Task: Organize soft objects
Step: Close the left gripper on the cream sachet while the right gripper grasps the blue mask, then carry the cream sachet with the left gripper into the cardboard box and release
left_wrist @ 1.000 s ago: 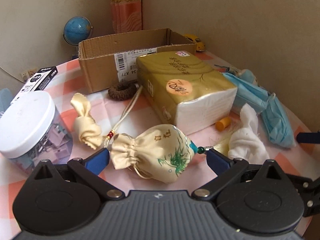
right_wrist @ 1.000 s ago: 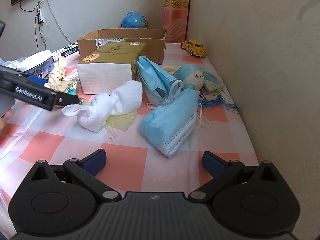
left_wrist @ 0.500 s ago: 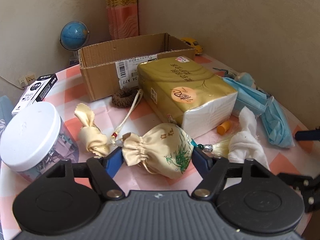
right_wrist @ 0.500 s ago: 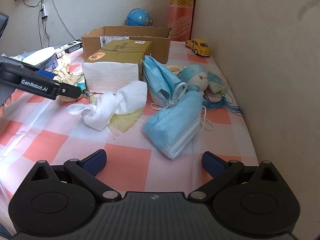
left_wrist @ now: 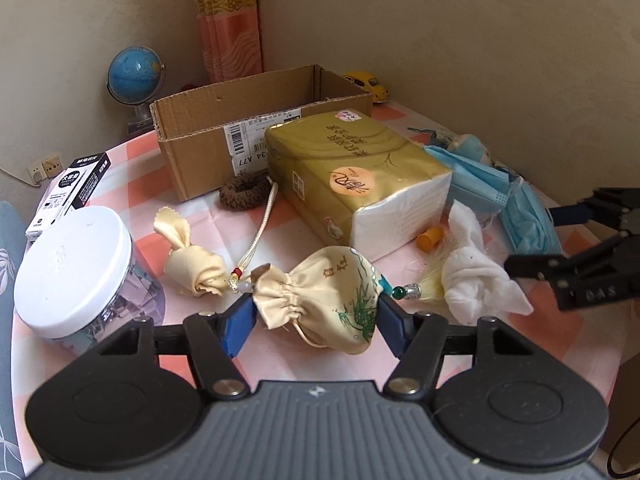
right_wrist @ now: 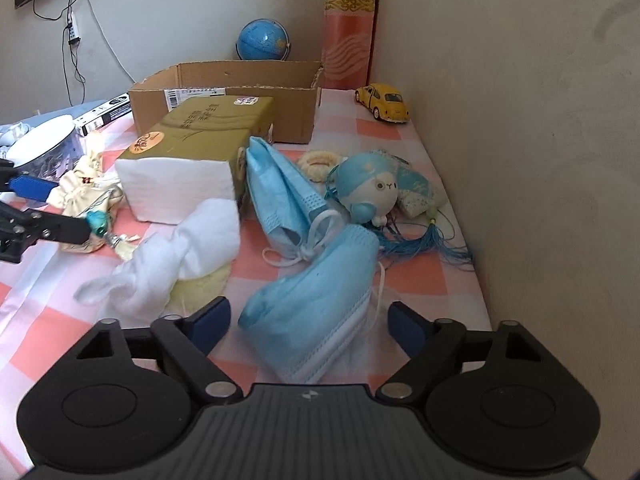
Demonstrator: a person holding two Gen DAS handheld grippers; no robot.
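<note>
a corner desk [left_wrist: 280, 360] under a pink checked cloth carries the clutter, with an open cardboard box [left_wrist: 260, 120] at the back. the left tool [left_wrist: 316, 316] has its two blue pads pressed against either side of the embroidered cream pouch [left_wrist: 320, 292], which lies near the front edge by the tissue pack [left_wrist: 360, 176]; whether it is lifted yet is hard to tell. the right tool [right_wrist: 308, 320] is spread wide, straddling the blue face mask [right_wrist: 316, 320] without touching it. to do this well, squeeze the pouch at its full body, not the gathered neck, lift straight so the tassel cord [left_wrist: 260, 232] trails free, then carry it to the box.
</note>
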